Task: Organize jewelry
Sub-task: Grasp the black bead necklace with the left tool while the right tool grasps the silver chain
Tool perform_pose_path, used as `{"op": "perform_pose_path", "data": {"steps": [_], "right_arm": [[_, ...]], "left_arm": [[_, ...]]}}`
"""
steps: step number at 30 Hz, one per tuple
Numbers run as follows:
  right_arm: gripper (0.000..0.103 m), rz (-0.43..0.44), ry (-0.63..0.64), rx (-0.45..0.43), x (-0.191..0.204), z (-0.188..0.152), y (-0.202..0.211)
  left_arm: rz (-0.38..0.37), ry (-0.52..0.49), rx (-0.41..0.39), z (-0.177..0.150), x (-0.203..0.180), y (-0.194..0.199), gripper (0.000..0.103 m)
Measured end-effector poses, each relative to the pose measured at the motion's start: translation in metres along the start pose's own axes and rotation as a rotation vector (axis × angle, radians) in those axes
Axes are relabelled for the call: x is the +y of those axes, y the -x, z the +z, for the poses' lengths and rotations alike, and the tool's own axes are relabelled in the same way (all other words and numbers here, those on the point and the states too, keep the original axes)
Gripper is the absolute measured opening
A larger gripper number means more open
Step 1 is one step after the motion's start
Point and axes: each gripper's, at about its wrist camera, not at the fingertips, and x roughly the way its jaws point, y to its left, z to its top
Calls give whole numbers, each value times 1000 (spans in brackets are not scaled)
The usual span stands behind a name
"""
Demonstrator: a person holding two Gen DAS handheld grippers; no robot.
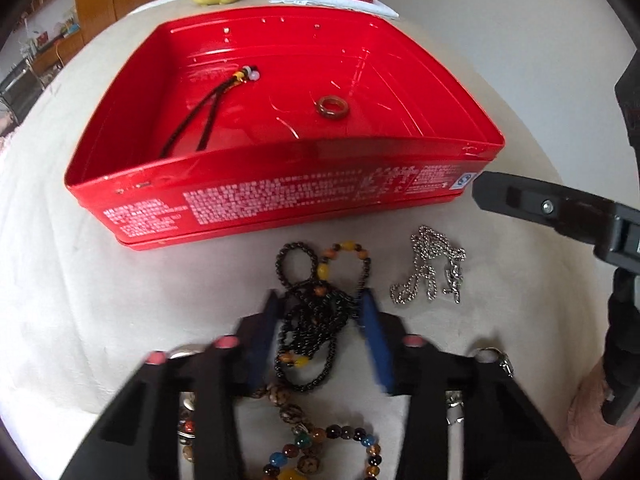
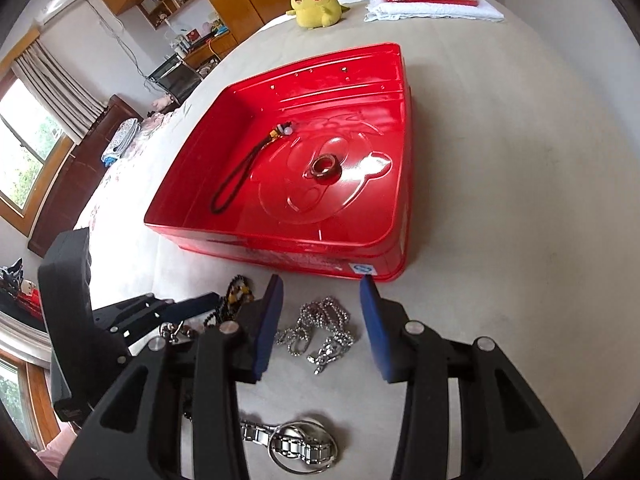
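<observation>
A large open red metal tin (image 1: pixel 280 200) is lying on the cream-coloured bed (image 1: pixel 60 300), and a brown stone ring (image 1: pixel 333 105) and a black braided cord with yellow and white beads (image 1: pixel 224 96) are resting inside it, well apart from each other. In front of the tin, a long strand of small black beads with amber and yellow accent beads (image 1: pixel 316 320) is being straddled by the left gripper (image 1: pixel 322 312), whose blue-padded jaws are standing apart on either side of the pile without clamping it. Just beside it, a silver ball chain with a small pendant (image 2: pixel 320 328) is lying between the spread jaws of the right gripper (image 2: pixel 322 312), which is likewise being held open. A steel link watch (image 2: pixel 296 446) is lying nearer the right camera. A multicoloured bead bracelet (image 1: pixel 332 448) is seen under the left gripper. A yellow plush toy (image 2: pixel 316 0) is sitting at the far end of the bed.
</observation>
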Motion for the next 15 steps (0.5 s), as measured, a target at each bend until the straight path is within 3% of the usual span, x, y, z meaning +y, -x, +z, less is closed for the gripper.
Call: {"op": "perform_pose_path", "data": {"steps": [6,13,15], "right_arm": [[40,5,3,1,2,-1,0],[40,25,18,23,6,-11,1],[46,25,18,35,5,-15,-1]], "left_arm": [[-24,17,-6,0,2,3,23],[-42,5,-60,-2,4,27,21],[-40,8,-77,-1,6,35,21]]}}
